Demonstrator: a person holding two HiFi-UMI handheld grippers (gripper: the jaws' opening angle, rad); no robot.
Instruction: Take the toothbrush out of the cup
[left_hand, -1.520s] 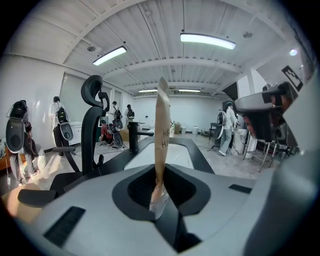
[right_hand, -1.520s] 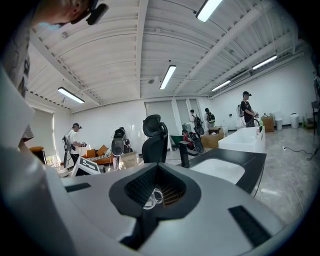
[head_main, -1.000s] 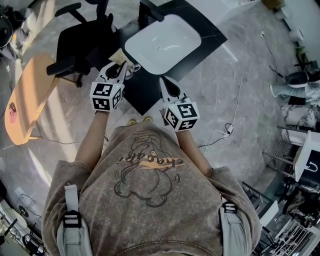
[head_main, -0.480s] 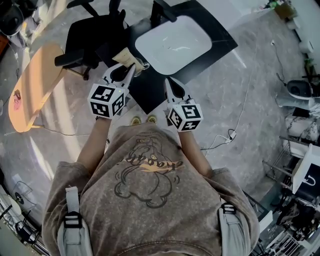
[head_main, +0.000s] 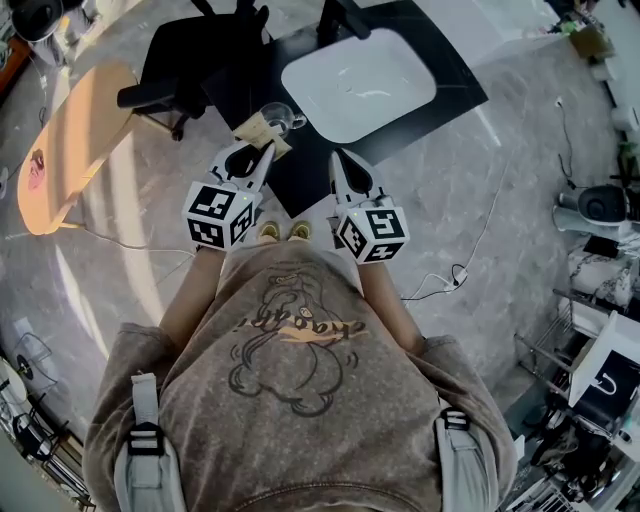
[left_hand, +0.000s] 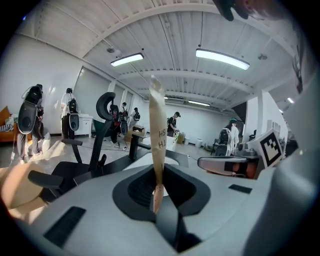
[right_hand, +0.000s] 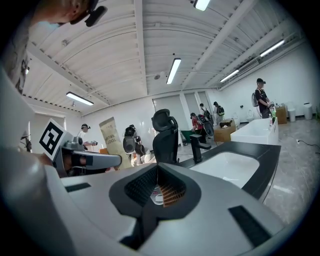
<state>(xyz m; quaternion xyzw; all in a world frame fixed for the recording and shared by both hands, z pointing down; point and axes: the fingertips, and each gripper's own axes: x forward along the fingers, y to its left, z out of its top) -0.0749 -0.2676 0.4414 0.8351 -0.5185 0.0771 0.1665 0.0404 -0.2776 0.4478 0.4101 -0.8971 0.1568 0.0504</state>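
Beside the cup (head_main: 282, 115), the left gripper (head_main: 266, 150) pinches the packaged toothbrush (head_main: 260, 130).

1. Supporting surface: a black rectangular countertop (head_main: 455, 75), seen corner-on in the head view.
2. A white basin (head_main: 358, 85) with rounded corners is set into the countertop and takes up most of its far part.
3. A black faucet (head_main: 340, 18) stands at the far edge of the basin.
4. A clear glass cup (head_main: 277, 117) stands on the countertop, just beside the basin's left end.
5. The countertop stands on a grey marbled floor (head_main: 480, 200).
6. On the floor: a black office chair (head_main: 185, 65) beside the countertop's left side, a pale wooden oval table (head_main: 70, 150) further left, and a white cable (head_main: 447, 278) to the right.
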